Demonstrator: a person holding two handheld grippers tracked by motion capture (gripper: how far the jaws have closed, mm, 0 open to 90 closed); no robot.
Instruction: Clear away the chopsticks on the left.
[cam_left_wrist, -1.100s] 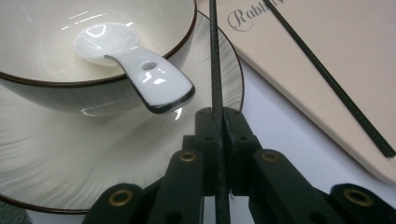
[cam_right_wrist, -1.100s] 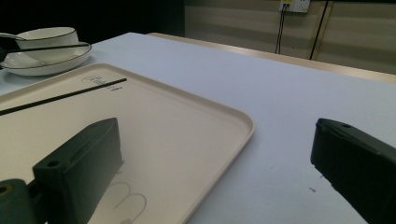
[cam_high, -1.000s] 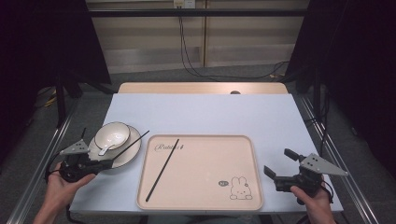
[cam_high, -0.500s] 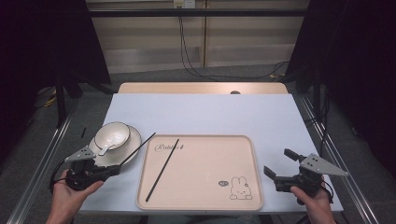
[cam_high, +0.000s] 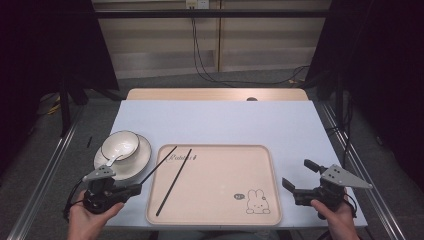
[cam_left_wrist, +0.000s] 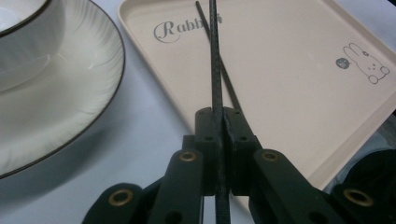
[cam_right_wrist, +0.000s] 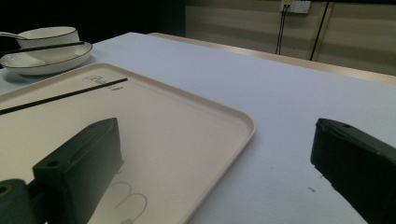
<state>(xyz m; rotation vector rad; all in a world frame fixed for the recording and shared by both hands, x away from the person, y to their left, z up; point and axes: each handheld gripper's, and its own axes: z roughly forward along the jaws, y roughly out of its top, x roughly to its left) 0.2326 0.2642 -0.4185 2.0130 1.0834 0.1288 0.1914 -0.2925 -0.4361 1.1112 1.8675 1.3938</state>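
Left hand-held gripper (cam_left_wrist: 219, 140): we see its black jaws clamped tight on one thin black chopstick (cam_left_wrist: 215, 60), which juts forward over the near-left corner of the tray.
Second chopstick (cam_high: 175, 181): it lies flat and diagonal on the pale beige rectangular plastic tray with a rabbit drawing (cam_high: 260, 165), close beside the held one.
Right hand-held gripper (cam_high: 300, 181): its jaws stand wide apart with nothing between them, just beside the tray's right edge, above the light blue worktop (cam_high: 225, 120).
White bowl with a dark rim (cam_high: 120, 143): it sits in a white ribbed plate (cam_high: 135, 162) left of the tray, a white spoon (cam_high: 112, 160) leaning in it.
Risk: we judge the grip sits far down the stick, so the long free end could swing, pivot in the jaws, or slip.
Risk: a sweep leftward could knock the bowl or spoon; a careless drop could nudge the resting chopstick askew or send the held one off the tray.
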